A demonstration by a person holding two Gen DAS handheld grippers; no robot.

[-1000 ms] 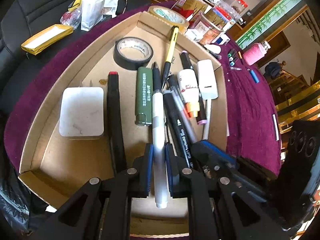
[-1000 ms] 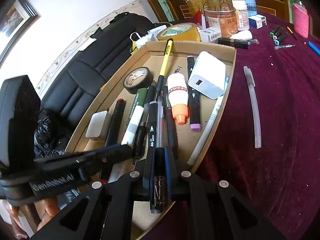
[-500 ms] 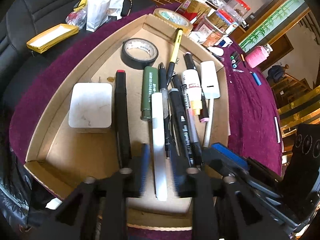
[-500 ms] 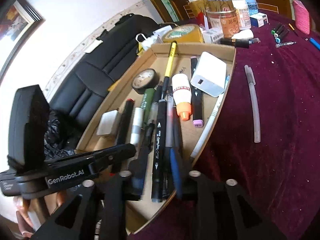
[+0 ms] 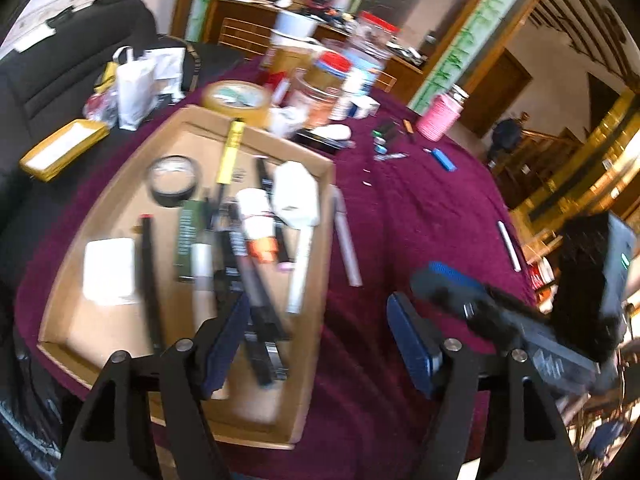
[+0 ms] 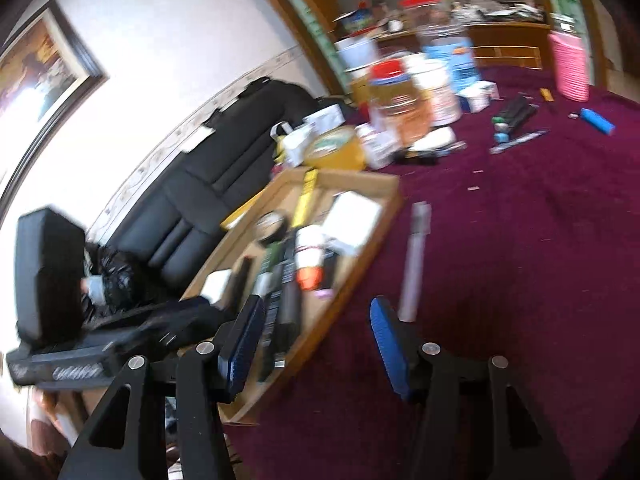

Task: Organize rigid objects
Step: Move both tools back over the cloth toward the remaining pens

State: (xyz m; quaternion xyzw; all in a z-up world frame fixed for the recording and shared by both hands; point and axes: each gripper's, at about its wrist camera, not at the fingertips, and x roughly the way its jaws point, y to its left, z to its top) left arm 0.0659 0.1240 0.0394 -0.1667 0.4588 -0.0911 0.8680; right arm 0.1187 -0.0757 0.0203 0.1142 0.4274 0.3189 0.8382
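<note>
The cardboard tray [image 5: 120, 184] holds a white pen [image 5: 202, 272], black markers [image 5: 256, 292], a yellow pen [image 5: 230, 152], a black tape roll [image 5: 174, 180] and a white charger [image 5: 108, 268]. My left gripper [image 5: 320, 340] hangs over the tray's right wall with its jaws opening and nothing between them. My right gripper [image 6: 316, 344] hovers above the tray's [image 6: 360, 264] near corner and the purple cloth, jaws also opening and empty. A pale grey pen [image 5: 346, 240] [image 6: 414, 264] lies on the cloth just right of the tray. Both views are motion-blurred.
On the cloth farther back lie small markers [image 6: 514, 114], a blue lighter [image 6: 598, 120] and a white stick [image 5: 508, 244]. Jars, boxes and a yellow tape roll [image 5: 236, 98] crowd the far edge, with a pink cup [image 5: 438, 116] beyond. A black sofa [image 6: 224, 184] stands at the left.
Both grippers opened and let go, the left of the white pen, the right of a black pen, leaving them in the tray. Both then rose and swung right towards the cloth.
</note>
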